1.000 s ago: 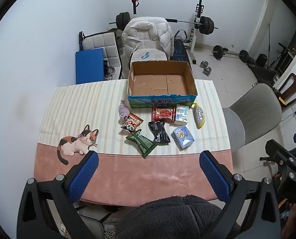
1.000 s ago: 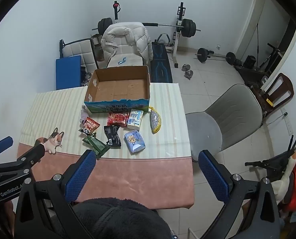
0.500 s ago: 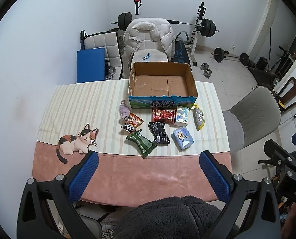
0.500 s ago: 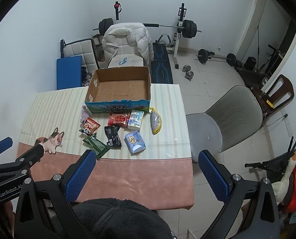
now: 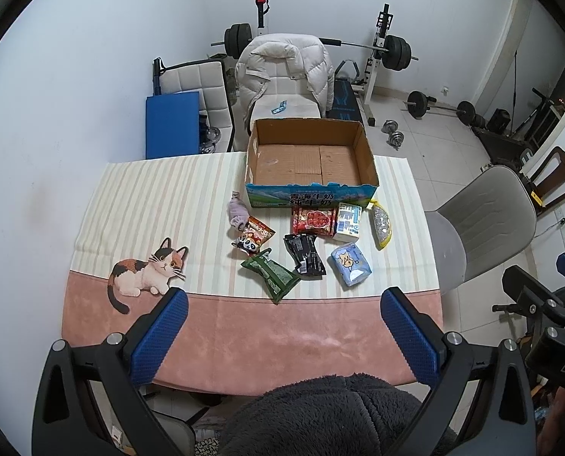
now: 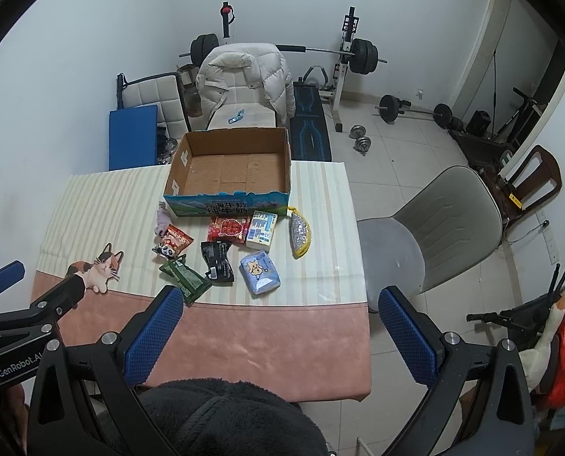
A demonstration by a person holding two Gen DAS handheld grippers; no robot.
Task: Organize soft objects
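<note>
An open, empty cardboard box [image 5: 309,159] [image 6: 229,167] stands at the far side of the table. In front of it lie several soft packs: a purple sock [image 5: 237,212], a panda snack bag [image 5: 254,236], a green pouch [image 5: 273,273], a black pouch [image 5: 306,254], a red bag [image 5: 313,220], a white tissue pack [image 5: 347,220], a light blue pack [image 5: 350,264] [image 6: 259,271] and a yellow pouch [image 5: 381,224]. My left gripper [image 5: 282,336] is open and empty, held high above the table's near edge. My right gripper [image 6: 278,336] is also open and empty, high at the near right.
The table [image 5: 267,338] has a striped cloth with a pink band and a cat print [image 5: 145,271]. A grey chair [image 5: 480,235] stands to the right. A chair with a white jacket [image 5: 282,72], a blue mat [image 5: 172,123] and weight equipment [image 5: 392,51] stand behind.
Both grippers have drifted slightly, so the table and box sit a little lower in view. Nothing on the table has moved. Both grippers stay open.
</note>
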